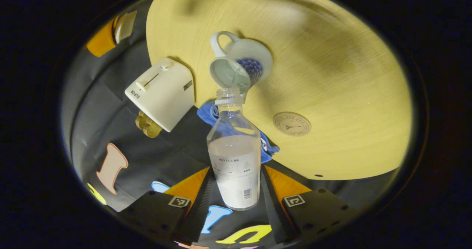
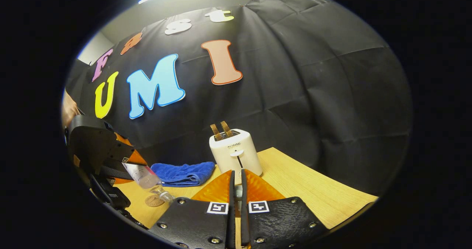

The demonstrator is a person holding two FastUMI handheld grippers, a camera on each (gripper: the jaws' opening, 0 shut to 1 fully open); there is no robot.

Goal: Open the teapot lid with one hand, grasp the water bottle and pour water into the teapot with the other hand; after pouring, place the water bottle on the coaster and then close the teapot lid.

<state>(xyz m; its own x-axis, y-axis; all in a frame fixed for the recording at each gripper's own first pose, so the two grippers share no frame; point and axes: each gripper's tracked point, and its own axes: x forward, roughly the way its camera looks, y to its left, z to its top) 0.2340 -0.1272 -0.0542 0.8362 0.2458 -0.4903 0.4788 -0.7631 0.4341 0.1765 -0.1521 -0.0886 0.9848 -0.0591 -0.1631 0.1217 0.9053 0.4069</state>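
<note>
A white toaster is standing on the wooden table, near the black cloth wall. Two brown slices of toast are sticking out of its top slots, and its side lever is sitting about halfway along its slot. A blue towel is lying folded on the table just beside the toaster. In the left gripper view the toaster is appearing tilted, with the towel partly hidden.

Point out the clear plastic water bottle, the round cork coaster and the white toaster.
clear plastic water bottle (image 1: 234,156), left gripper view, labelled body.
round cork coaster (image 1: 291,124), left gripper view, centre of top face.
white toaster (image 2: 236,156), right gripper view, front face.
</note>
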